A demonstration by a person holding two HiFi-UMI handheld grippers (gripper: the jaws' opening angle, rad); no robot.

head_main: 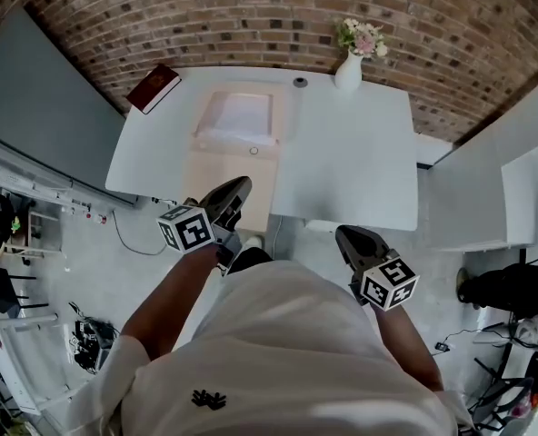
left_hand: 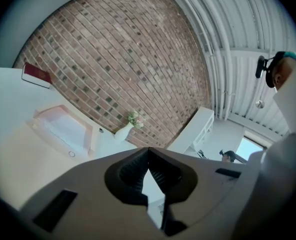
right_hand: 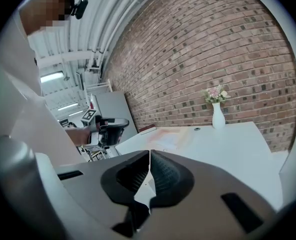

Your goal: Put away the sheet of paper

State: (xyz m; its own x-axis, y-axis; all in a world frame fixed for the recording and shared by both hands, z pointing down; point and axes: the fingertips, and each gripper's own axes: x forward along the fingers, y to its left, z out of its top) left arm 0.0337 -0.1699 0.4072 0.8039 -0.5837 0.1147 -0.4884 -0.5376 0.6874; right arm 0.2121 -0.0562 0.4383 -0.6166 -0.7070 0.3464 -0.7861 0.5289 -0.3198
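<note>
So both grippers hover at the near edge of the table (head_main: 360, 153), left gripper (head_main: 239, 189) and right gripper (head_main: 346, 235) pinched shut on nothing. The sheet of paper (head_main: 240, 116) already lies in the open beige folder (head_main: 233, 175), well apart from them. Next move is probably closing that flap.

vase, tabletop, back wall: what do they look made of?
Vase: probably glazed ceramic; plain white, smooth and opaque, though plastic can't be ruled out.
Tabletop: looks like white laminate or painted board; flat, uniform, fairly matte, no grain showing.
Wall: bare brick, rough and unpainted; reddish-brown courses with pale mortar joints.
</note>
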